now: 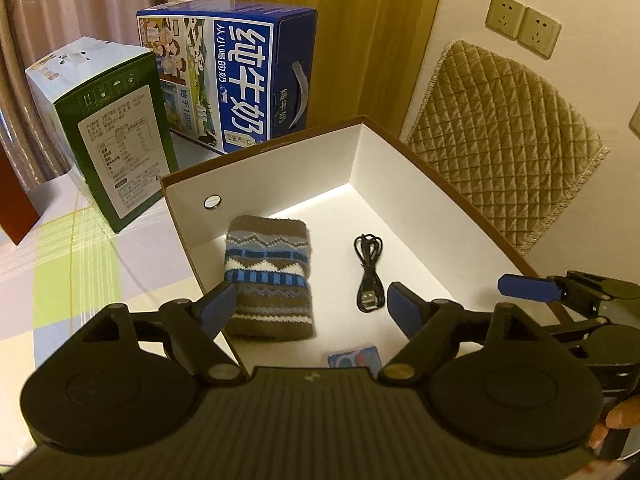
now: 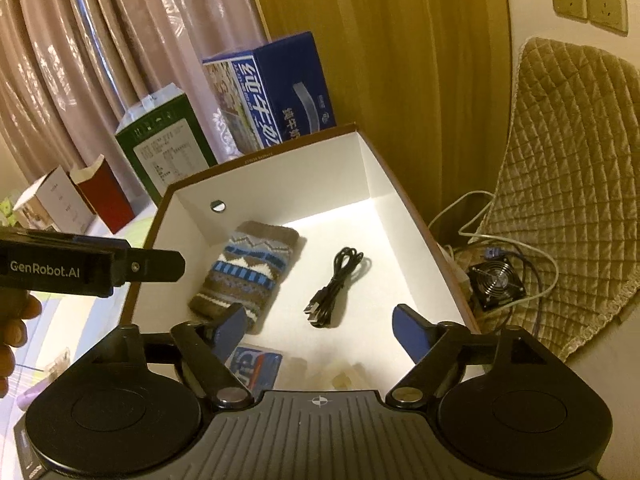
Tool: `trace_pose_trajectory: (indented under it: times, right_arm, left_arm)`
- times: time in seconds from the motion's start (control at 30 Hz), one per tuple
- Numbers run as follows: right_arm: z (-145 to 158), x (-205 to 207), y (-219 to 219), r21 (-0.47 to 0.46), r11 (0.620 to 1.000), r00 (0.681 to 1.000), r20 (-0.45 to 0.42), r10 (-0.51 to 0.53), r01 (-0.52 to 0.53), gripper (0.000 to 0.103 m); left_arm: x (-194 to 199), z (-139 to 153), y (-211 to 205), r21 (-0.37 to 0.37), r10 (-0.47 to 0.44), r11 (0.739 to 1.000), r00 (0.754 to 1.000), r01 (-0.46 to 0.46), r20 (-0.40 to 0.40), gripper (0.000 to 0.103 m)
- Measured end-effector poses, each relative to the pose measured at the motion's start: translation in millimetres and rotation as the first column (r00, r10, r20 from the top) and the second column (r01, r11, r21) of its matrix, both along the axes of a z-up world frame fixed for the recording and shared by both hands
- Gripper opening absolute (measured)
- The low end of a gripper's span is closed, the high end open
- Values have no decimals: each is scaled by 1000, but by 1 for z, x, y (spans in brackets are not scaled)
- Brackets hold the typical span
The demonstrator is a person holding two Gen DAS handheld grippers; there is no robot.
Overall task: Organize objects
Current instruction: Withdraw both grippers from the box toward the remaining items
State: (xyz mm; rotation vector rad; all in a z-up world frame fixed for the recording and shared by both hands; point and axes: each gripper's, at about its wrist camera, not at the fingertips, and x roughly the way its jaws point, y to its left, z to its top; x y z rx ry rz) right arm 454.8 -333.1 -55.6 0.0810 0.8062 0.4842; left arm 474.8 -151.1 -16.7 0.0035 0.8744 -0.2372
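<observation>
Mostly sorted, looks like: white box already holding knit pouch, black USB cable, small blue packet. Left gripper and right gripper hovering above, jaws wide, empty.

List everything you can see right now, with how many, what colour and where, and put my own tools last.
box: 1, brown outside, white inside, open, on the table
knit pouch: 1, brown and blue pattern, in the box, left side
cable: 1, black, coiled, in the box, right of the pouch
blue packet: 1, in the box, near edge
milk carton: 1, blue, behind the box
green carton: 1, green and white, left of the box
red bag: 1, far left on the table
fan: 1, black, on the floor, right
sockets: 2, beige, on the wall
left tongs: open, over the box
right tongs: open, over the box
</observation>
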Motion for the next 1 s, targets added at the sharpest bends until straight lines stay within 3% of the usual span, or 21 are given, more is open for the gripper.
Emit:
trace_pose_trajectory:
  times: [0.4, 1.0]
  right_arm:
    - [21, -37, -11, 30, 1000, 1000, 11, -10, 10, 93]
    - [31, -96, 10, 68, 997, 999, 10, 41, -42, 96]
  left_arm:
    - [-41, 15, 10, -48, 34, 998, 999, -35, -22, 83]
    - [-118, 35, 47, -102, 119, 988, 993, -119, -14, 85]
